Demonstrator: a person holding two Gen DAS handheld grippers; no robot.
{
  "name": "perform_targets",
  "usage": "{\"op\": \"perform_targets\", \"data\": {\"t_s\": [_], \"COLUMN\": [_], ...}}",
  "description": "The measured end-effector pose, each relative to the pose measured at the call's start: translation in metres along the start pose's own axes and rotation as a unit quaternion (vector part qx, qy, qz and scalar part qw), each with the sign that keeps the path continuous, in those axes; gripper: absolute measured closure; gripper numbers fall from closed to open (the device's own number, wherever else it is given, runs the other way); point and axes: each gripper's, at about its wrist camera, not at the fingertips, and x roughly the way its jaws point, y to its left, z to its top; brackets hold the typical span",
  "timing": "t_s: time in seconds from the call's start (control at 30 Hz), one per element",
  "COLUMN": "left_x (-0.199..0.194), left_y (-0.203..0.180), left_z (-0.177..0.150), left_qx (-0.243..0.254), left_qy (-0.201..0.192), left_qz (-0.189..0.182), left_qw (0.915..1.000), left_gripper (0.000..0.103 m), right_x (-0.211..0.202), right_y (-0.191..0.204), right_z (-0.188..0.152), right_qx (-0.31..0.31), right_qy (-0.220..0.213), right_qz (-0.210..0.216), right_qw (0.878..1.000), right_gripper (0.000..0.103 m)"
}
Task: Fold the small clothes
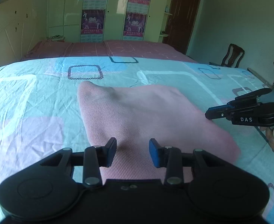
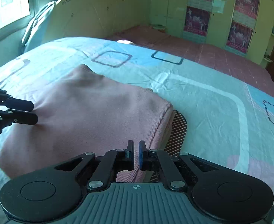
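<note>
A pink garment (image 1: pixel 140 115) lies folded and flat on the patterned bed sheet (image 1: pixel 34 102). My left gripper (image 1: pixel 132 152) is open, its jaws apart just over the garment's near edge, holding nothing. In the right wrist view the garment (image 2: pixel 84 115) fills the middle, with a striped brown layer (image 2: pixel 178 128) showing under its right edge. My right gripper (image 2: pixel 136 154) has its jaws almost together with a thin gap, above the garment's near right corner; no cloth shows between them. The left gripper also shows at the left of the right wrist view (image 2: pixel 32 112), touching the garment.
The sheet (image 2: pixel 211 97) is light blue with pink and white squares. A maroon bedcover (image 1: pixel 103 48) lies beyond it. Wardrobes with posters (image 1: pixel 94 11) stand at the far wall. A dark wooden chair (image 1: pixel 232 56) stands at the right. A window (image 2: pixel 4 3) is at the far left.
</note>
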Motion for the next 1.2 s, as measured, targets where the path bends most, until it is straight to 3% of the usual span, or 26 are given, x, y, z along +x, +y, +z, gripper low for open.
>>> {"op": "perform_targets", "data": {"t_s": [0.1,0.2,0.3,0.4,0.5,0.7,0.73,0.77,0.8,0.83,0.9,1.2], "left_x": [-0.018,-0.014,-0.003,0.008,0.009,0.001,-0.003,-0.008,-0.014,-0.020,-0.030,-0.085], "left_y": [-0.007,-0.014,-0.019,-0.027,-0.035,-0.042,-0.044,-0.047,-0.050,-0.054,-0.064,-0.105], "left_z": [-0.023,-0.041,-0.048,-0.052,-0.054,-0.054,-0.053,-0.054,-0.055,-0.057,-0.060,-0.069], "left_qx": [-0.007,-0.012,-0.018,-0.011,-0.006,-0.020,-0.024,-0.027,-0.029,-0.030,-0.024,-0.007], "left_qy": [-0.001,0.021,0.040,0.050,0.049,0.043,0.041,0.034,0.025,0.014,-0.001,-0.013], "left_qz": [-0.005,0.000,0.007,0.034,0.058,0.083,0.088,0.095,0.109,0.129,0.161,0.168], "left_qw": [1.0000,0.9997,0.9990,0.9981,0.9971,0.9954,0.9950,0.9946,0.9933,0.9911,0.9867,0.9858], "left_gripper": [0.076,0.076,0.076,0.076,0.076,0.074,0.068,0.050,0.035,0.017,0.018,0.018], "right_x": [-0.028,-0.030,-0.013,0.008,0.008,-0.006,-0.015,-0.025,-0.036,-0.047,-0.066,-0.125], "right_y": [0.018,0.028,0.027,0.013,-0.008,-0.001,-0.001,0.000,0.002,0.004,0.008,0.020], "right_z": [-0.022,-0.041,-0.054,-0.063,-0.067,-0.064,-0.063,-0.063,-0.063,-0.064,-0.067,-0.101], "right_qx": [-0.024,-0.046,-0.067,-0.053,0.034,0.037,0.044,0.049,0.051,0.050,0.056,0.075], "right_qy": [-0.003,0.006,0.028,0.049,0.045,0.038,0.028,0.013,-0.003,-0.021,-0.044,-0.055], "right_qz": [0.013,0.009,-0.006,-0.045,-0.020,-0.024,-0.021,-0.022,-0.026,-0.027,-0.025,-0.060], "right_qw": [1.000,0.999,0.997,0.996,0.998,0.998,0.998,0.998,0.998,0.998,0.997,0.994], "right_gripper": [0.101,0.100,0.079,0.080,0.080,0.079,0.072,0.060,0.026,0.004,0.000,0.000]}}
